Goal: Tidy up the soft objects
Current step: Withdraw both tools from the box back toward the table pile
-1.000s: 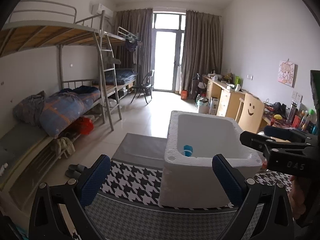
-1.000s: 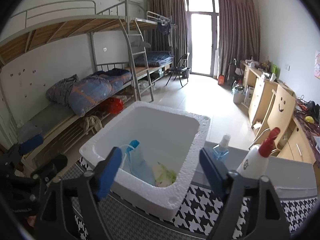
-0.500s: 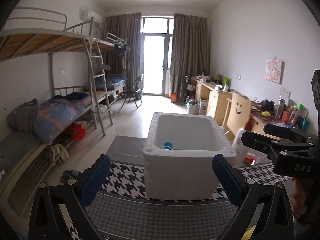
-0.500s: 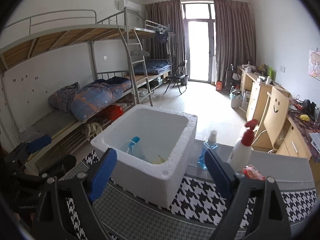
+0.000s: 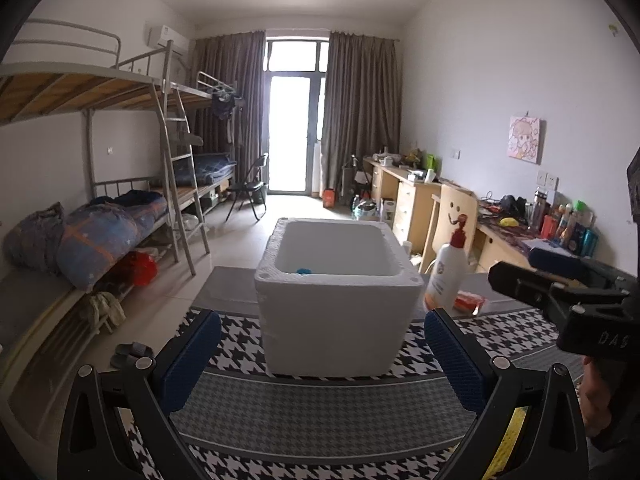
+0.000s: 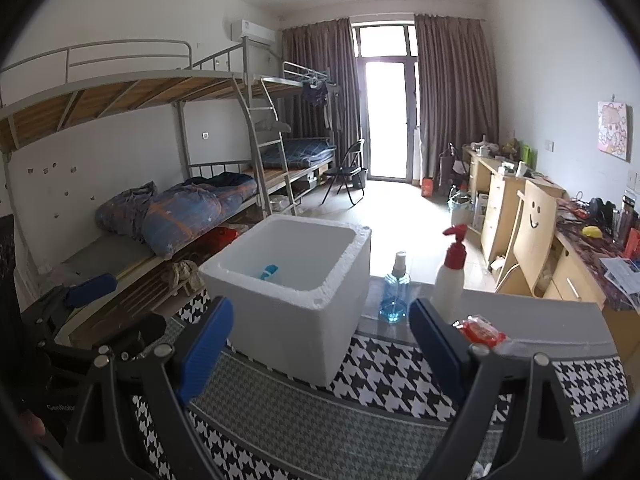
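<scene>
White foam box (image 5: 338, 312) between empty, parted jaws.

Bunk beds (image 5: 120, 128) left, desks (image 5: 416, 200) right, bright door (image 5: 294, 132).

Bunk beds (image 6: 168, 128), folding chair (image 6: 348, 170), curtains (image 5: 360, 112), wooden desks (image 6: 504, 196), wall picture (image 5: 524, 140)

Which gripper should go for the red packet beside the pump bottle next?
Right, probably. The red packet lies just past the right gripper, by its right finger. From the left gripper, the packet sits far right, beyond the foam box. Both are open.
</scene>
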Tool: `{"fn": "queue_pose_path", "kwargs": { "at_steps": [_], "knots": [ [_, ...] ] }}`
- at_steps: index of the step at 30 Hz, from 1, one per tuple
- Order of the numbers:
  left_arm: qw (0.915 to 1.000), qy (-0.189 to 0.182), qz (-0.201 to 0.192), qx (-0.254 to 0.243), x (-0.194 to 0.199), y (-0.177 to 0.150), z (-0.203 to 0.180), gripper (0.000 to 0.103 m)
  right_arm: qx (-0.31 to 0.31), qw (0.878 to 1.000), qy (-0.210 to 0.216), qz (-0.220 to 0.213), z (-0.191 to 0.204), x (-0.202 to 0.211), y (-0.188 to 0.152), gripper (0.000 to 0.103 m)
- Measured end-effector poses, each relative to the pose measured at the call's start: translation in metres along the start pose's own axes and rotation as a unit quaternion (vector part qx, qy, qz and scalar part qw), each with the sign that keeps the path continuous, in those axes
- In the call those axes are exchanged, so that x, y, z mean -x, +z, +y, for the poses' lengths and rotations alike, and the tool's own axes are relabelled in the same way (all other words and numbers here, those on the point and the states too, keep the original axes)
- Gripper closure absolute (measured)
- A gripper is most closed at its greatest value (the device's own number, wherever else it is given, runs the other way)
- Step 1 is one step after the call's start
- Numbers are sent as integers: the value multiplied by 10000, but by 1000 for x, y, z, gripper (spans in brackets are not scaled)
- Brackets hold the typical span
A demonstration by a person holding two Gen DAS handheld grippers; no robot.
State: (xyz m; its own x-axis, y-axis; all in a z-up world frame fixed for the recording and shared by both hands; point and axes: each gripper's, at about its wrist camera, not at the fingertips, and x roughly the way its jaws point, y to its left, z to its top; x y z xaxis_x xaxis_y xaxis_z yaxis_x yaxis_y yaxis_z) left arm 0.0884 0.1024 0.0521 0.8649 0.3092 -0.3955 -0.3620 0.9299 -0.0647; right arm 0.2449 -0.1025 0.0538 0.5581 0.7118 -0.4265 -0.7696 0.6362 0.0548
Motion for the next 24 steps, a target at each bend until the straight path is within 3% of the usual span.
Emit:
{"fn": "queue_pose_path", "kwargs": {
  "at_steps": [24],
  "knots": [
    [9984,-222,-368,-373,22,-38,-28,1,-260,9994,-141,-172,-18,50,-56,11]
  ]
}}
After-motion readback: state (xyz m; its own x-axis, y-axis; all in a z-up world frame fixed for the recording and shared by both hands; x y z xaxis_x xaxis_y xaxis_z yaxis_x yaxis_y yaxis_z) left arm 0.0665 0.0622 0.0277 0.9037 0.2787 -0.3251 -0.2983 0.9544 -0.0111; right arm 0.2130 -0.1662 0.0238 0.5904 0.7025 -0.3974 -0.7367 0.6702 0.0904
